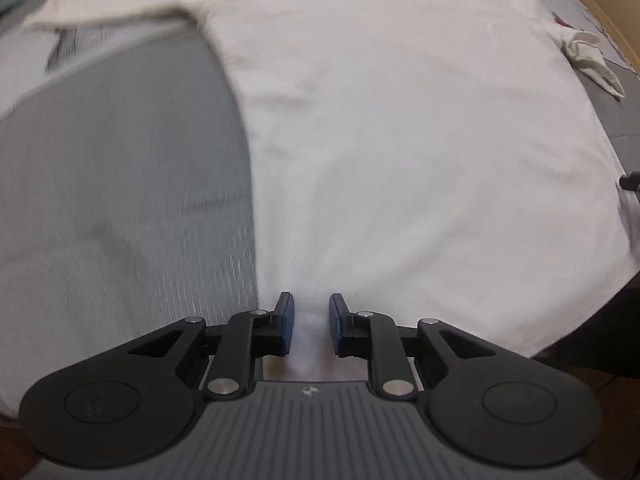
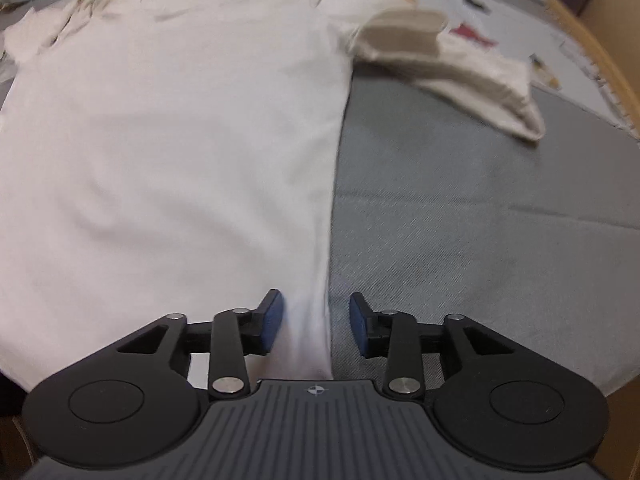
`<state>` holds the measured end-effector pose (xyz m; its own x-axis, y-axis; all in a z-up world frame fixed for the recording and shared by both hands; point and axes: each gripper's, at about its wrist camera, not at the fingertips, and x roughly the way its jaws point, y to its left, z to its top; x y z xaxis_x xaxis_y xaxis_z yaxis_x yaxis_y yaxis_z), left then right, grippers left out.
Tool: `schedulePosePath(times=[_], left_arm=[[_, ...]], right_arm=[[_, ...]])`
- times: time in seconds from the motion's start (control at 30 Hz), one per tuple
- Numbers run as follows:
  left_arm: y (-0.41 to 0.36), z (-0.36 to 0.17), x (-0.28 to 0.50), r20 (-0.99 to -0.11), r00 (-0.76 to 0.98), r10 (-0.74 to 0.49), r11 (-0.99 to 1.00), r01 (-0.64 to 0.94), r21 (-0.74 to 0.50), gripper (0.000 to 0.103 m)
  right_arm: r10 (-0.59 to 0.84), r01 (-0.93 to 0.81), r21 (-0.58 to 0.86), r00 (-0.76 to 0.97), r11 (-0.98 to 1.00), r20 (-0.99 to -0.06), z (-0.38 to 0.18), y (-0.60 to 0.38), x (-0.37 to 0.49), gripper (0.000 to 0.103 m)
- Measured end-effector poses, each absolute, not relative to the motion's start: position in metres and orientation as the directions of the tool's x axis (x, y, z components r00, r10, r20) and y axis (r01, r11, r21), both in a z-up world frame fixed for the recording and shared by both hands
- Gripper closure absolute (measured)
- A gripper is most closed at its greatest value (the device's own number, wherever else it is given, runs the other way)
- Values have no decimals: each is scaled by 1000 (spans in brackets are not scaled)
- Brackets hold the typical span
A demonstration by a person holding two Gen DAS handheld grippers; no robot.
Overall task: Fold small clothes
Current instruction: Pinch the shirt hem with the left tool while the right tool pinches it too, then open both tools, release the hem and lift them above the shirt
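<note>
Garment: a white long-sleeved shirt point(image 1: 400, 152) is lying flat on a grey mat point(image 1: 120, 200), hem towards both cameras.
Sleeves: the left sleeve point(image 1: 108, 12) is stretching sideways; the right sleeve point(image 2: 448, 60) is lying bunched and folded over on the mat.
Left gripper point(image 1: 311, 324): jaws are standing slightly apart, straddling the hem near the shirt's left bottom corner, gripping nothing.
Right gripper point(image 2: 315, 324): jaws are standing wider apart, straddling the shirt's right side edge at the hem, gripping nothing.
Image quality: both views are showing motion blur.
</note>
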<state>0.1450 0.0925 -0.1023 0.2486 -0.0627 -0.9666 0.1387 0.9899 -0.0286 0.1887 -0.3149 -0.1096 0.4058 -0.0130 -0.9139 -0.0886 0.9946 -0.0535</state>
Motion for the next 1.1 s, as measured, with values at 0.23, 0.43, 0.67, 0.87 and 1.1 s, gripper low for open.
schedulePosePath(times=[0.23, 0.43, 0.67, 0.87, 1.1], left_arm=[[97, -65, 147, -899, 422, -116, 993, 42, -109, 61], [84, -40, 131, -849, 516, -113, 992, 110, -65, 50], [85, -34, 136, -790, 605, -96, 993, 116, -32, 44], [94, -27, 147, -739, 672, -46, 998, 54, -13, 42], [110, -21, 171, -703, 710, 34, 999, -48, 0, 41]], right_arm=[[32, -77, -17, 602, 997, -798, -55, -323, 172, 65], [38, -34, 19, 742, 999, -670, -7, -324, 166, 65], [60, -59, 20, 830, 998, -555, 26, -310, 167, 63], [45, -25, 45, 827, 999, -560, 12, -292, 185, 63], [101, -125, -8, 838, 992, -537, -1, -259, 202, 63]])
